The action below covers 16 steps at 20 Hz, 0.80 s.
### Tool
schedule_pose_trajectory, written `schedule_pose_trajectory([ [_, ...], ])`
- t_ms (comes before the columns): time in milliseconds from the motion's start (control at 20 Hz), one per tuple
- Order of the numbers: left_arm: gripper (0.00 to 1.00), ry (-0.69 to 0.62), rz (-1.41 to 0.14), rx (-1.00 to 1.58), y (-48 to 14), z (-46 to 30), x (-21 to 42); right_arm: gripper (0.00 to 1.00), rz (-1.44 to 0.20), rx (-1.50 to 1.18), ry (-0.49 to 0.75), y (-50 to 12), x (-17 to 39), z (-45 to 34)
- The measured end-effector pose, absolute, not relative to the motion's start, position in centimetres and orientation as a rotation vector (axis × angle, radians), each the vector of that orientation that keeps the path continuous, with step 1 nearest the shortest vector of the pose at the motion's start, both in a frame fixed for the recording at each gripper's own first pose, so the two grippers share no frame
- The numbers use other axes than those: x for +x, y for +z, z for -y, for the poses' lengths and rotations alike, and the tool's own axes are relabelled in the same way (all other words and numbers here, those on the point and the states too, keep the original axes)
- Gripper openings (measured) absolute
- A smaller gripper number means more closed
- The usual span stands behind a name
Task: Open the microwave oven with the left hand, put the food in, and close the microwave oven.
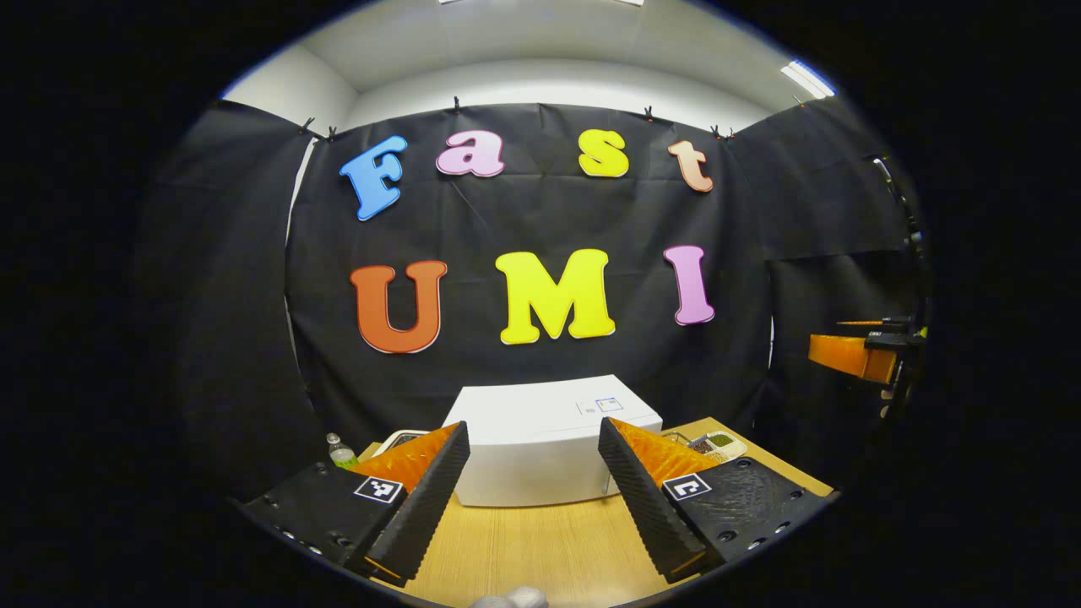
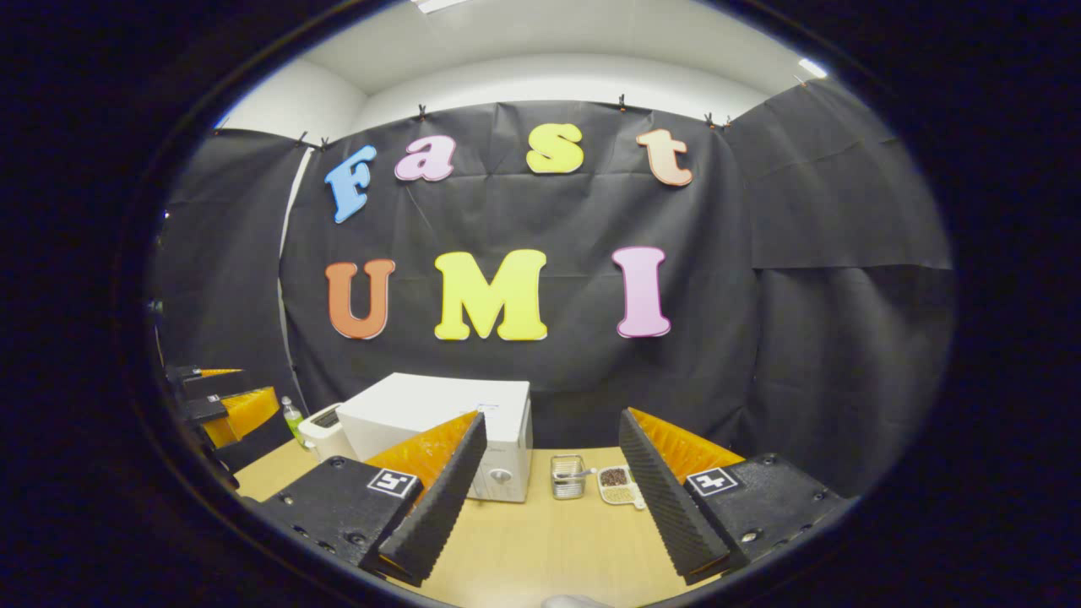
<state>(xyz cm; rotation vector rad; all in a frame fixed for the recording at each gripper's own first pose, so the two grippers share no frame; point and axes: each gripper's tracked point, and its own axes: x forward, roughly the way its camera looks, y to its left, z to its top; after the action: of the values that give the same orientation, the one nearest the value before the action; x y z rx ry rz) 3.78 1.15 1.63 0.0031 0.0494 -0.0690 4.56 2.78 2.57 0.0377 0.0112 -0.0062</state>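
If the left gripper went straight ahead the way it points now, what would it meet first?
Most likely the white microwave: it sits on the table dead ahead between the open left gripper's fingers, with nothing in the way. How far off is hard to judge.

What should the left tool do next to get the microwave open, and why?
Probably move the left tool forward toward the microwave. Its fingers are spread with nothing between them, the microwave looks closed, and bare table lies between them. I can't make out the door handle from here.
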Motion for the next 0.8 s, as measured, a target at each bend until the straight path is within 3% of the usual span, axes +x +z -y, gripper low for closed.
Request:
schedule_pose_trajectory([
  [150,1.00,-0.056,-0.018,-0.032,4.0,-1.8,2.4,0.92,0.000,0.042,0.019,4.0,4.2,-3.6],
  [200,0.96,-0.056,-0.010,-0.044,4.7,-2.0,1.8,0.92,-0.001,0.042,0.022,4.4,4.0,-3.7],
  [250,0.96,-0.041,0.003,-0.043,5.4,-2.5,1.4,1.00,0.006,0.048,0.028,4.9,3.8,-4.0],
  [300,0.95,-0.025,0.017,-0.036,6.0,-3.3,1.3,0.92,0.021,0.056,0.032,5.6,3.6,-4.2],
  [350,0.95,-0.005,0.022,-0.030,6.4,-3.8,1.1,0.92,0.029,0.060,0.035,6.1,3.3,-4.4],
  [400,0.96,0.014,0.026,-0.024,6.6,-4.3,0.9,1.00,0.030,0.060,0.040,6.2,3.1,-4.6],
  [550,0.95,0.035,0.036,-0.026,7.4,-4.7,0.7,1.00,0.032,0.044,0.044,7.0,2.6,-4.9],
  [600,0.96,0.040,0.039,-0.021,7.6,-4.8,0.8,0.92,0.031,0.040,0.042,7.1,2.6,-5.0],
  [800,0.96,0.023,0.048,-0.017,8.2,-4.0,0.7,0.92,0.028,0.041,0.039,7.7,2.3,-5.1],
])
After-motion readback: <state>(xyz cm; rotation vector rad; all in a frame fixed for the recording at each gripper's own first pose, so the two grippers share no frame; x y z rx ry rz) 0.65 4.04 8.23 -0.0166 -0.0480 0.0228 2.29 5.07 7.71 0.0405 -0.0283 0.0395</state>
